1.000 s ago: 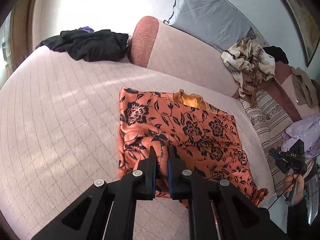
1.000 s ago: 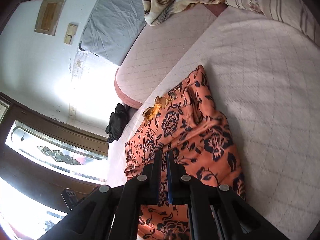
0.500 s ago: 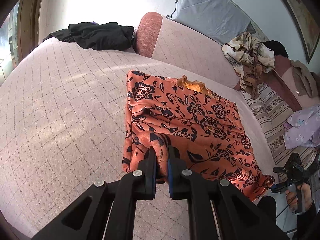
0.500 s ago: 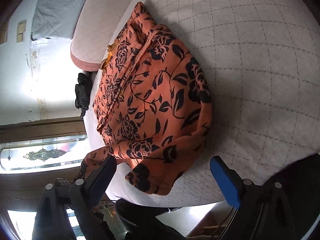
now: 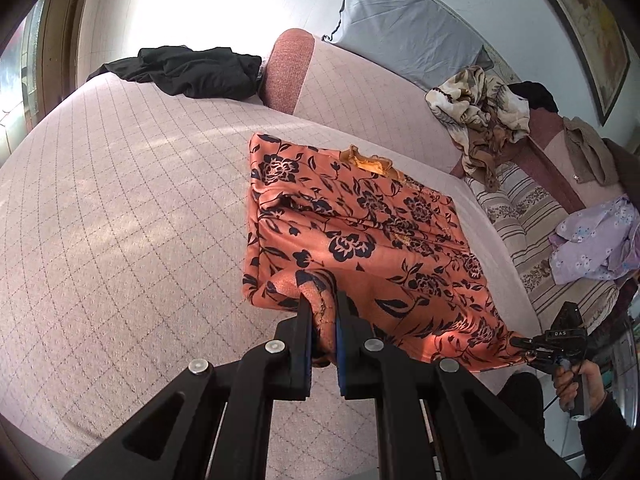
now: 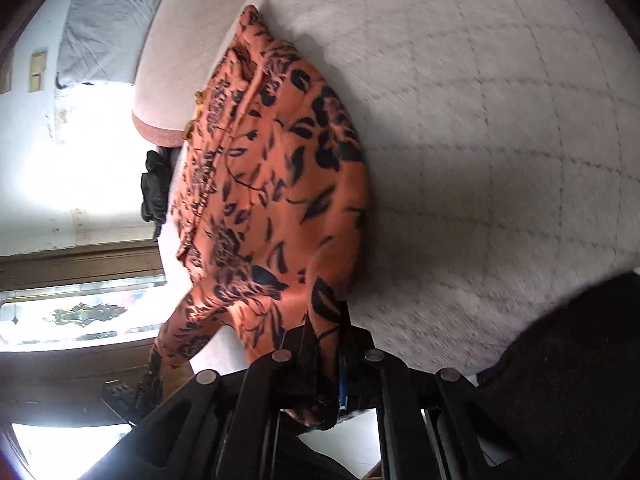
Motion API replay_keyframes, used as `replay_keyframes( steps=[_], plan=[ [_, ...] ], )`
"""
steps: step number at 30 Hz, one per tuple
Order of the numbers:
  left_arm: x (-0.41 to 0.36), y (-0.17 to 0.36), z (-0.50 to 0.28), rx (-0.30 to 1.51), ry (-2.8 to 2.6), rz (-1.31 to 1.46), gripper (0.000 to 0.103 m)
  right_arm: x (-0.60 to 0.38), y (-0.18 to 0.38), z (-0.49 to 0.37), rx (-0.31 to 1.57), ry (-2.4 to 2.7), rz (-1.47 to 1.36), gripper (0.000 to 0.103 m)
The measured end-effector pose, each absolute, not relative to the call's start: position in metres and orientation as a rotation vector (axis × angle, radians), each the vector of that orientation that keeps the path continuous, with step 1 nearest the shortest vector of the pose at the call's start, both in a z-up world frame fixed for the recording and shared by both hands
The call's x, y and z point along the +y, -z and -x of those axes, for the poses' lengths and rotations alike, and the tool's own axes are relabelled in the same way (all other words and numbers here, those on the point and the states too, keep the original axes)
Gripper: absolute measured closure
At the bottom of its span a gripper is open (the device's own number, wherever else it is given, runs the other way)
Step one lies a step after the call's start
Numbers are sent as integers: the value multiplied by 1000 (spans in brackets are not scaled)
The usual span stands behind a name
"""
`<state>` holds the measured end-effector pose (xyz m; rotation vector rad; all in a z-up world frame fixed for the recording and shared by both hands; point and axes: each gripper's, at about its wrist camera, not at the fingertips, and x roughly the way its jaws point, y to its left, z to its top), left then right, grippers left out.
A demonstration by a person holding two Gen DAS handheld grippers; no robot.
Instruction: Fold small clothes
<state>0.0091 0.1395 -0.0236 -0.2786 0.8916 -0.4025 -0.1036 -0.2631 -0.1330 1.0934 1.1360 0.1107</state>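
An orange garment with a dark floral print (image 5: pixel 360 232) lies spread on the pink quilted bed (image 5: pixel 120 220). My left gripper (image 5: pixel 322 312) is shut on its near left corner, with cloth bunched between the fingers. My right gripper (image 6: pixel 324 336) is shut on the near right corner, and it shows in the left wrist view (image 5: pixel 520 344) at the bed's edge. The right wrist view shows the garment (image 6: pixel 272 184) stretching away from that gripper. The near hem hangs taut between the two grippers.
A black garment (image 5: pixel 192 72) lies at the bed's far end by a pink bolster (image 5: pixel 288 72). A beige patterned cloth (image 5: pixel 476 112), a striped cushion (image 5: pixel 532 232) and a lilac garment (image 5: pixel 592 244) sit on the right. A grey pillow (image 5: pixel 400 36) leans on the wall.
The right gripper was open half a second ago and has shut on the garment's near right corner. The left gripper kept its hold and pulled the near edge toward me.
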Motion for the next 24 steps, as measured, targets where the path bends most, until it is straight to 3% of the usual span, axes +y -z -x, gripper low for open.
replay_keyframes(
  steps=[9, 12, 16, 18, 19, 20, 21, 22, 24],
  plan=[
    [134, -24, -108, 802, 429, 358, 94, -296, 53, -15, 785, -324, -1150, 97],
    [134, -11, -165, 821, 397, 418, 94, -314, 35, -72, 695, -332, -1151, 97],
    [119, 37, -249, 862, 325, 407, 91, -339, 54, -155, 675, -245, -1140, 97],
    [110, 80, -288, 976, 264, 420, 83, -347, 91, -192, 730, -208, -1178, 92],
    [105, 103, -304, 1046, 235, 409, 70, -348, 113, -206, 781, -197, -1191, 92],
    [102, 124, -314, 1108, 206, 401, 63, -349, 132, -214, 838, -147, -1188, 89],
    [101, 137, -319, 1137, 190, 395, 63, -350, 145, -217, 870, -87, -1165, 88],
    [101, 136, -317, 1099, 194, 387, 62, -348, 151, -215, 866, -86, -1149, 87],
    [104, 123, -311, 1058, 186, 371, 46, -346, 146, -207, 836, -93, -1132, 82]
  ],
)
